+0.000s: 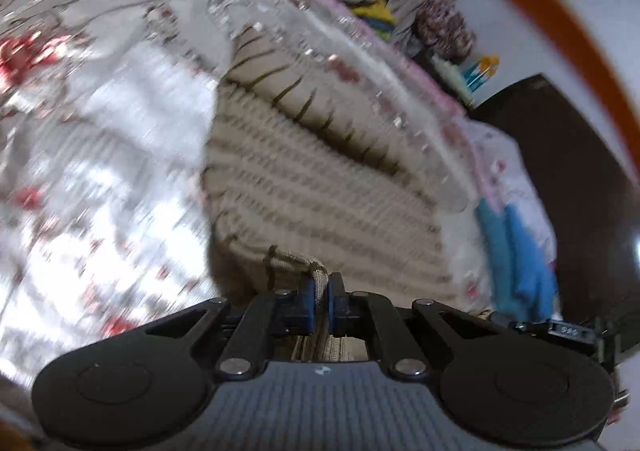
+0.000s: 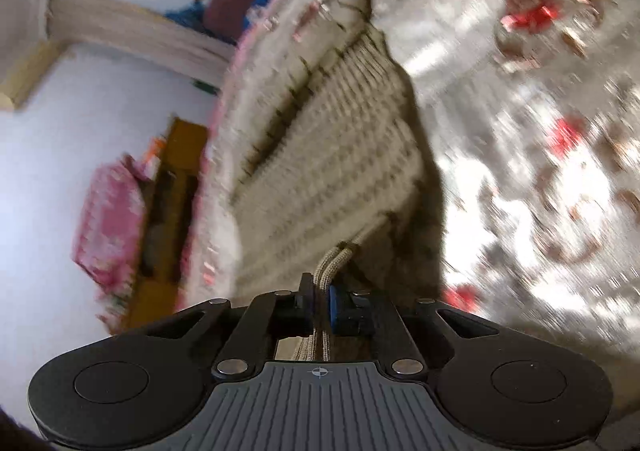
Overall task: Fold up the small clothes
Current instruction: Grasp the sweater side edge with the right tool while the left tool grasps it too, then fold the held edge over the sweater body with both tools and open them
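1. The left gripper (image 1: 321, 293) is clamped narrow on a bunched edge of the beige knitted garment (image 1: 316, 187); only a thin ridge of knit sits between its blue pads (image 1: 307, 301), so the fabric could slip out if the pull grows.
2. The right gripper (image 2: 319, 301) pinches another bunched edge of the same knitted garment (image 2: 340, 155) just as thinly, with the same risk.
3. The garment lies partly lifted over the floral bedspread (image 1: 100, 179), near the bed's edge (image 1: 452, 155); a loose end could slide off toward the floor.
4. Both views are blurred, which suggests quick motion; uneven pulls between the two hands would likely skew the fold or stretch the knit.
5. The nearby blue cloth (image 1: 516, 251) could get dragged along.
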`<state>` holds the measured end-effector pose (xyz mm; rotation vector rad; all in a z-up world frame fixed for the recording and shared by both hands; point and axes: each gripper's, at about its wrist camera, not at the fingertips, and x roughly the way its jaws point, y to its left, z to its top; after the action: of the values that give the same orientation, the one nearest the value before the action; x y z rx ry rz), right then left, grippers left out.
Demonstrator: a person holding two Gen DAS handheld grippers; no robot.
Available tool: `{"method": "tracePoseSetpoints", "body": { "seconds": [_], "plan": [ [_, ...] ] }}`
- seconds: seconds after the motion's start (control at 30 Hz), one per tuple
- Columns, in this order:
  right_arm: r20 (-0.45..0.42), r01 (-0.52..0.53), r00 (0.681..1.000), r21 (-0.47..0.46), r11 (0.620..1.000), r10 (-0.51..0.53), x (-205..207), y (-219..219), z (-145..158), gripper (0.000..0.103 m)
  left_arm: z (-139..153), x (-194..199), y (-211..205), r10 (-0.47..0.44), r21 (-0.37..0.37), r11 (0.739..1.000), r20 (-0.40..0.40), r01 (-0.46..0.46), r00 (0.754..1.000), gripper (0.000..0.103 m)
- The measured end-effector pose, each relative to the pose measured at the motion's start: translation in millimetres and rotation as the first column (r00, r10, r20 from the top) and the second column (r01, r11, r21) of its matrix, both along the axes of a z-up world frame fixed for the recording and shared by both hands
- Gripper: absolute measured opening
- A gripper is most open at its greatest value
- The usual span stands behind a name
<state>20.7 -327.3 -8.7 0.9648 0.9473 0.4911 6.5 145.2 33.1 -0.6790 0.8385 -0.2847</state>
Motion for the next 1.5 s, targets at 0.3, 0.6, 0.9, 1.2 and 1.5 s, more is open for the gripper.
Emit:
{"method": "tracePoseSetpoints", "body": {
  "seconds": [0.3, 0.6, 0.9, 1.2, 1.5],
  "plan": [
    [0.128, 0.091, 0.986, 0.138, 0.986, -0.109, 69, -11, 33, 0.008, 35, 77, 17, 0.095, -0.103, 0.991, 0.143, -0.081, 0.985, 0.012],
    [0.186, 0.169, 0.964, 0.134, 0.976, -0.192, 164, -6, 55, 0.008, 33, 155, 49, 0.201, -0.109, 0.977, 0.169, -0.184, 0.965, 0.011],
    [0.133, 0.252, 0.956, 0.073, 0.965, -0.26, 239, 4, 29, 0.007, -2, 218, 60, 0.235, -0.07, 0.971, 0.089, -0.229, 0.968, 0.01],
    [0.117, 0.304, 0.944, 0.053, 0.951, -0.309, 262, -1, 16, 0.007, -4, 241, 70, 0.268, -0.113, 0.96, 0.102, -0.257, 0.958, 0.01],
    [0.06, 0.338, 0.939, 0.007, 0.941, -0.338, 285, 0, -5, 0.011, -32, 263, 74, 0.301, -0.082, 0.95, -0.018, -0.302, 0.953, 0.011]
  ]
}}
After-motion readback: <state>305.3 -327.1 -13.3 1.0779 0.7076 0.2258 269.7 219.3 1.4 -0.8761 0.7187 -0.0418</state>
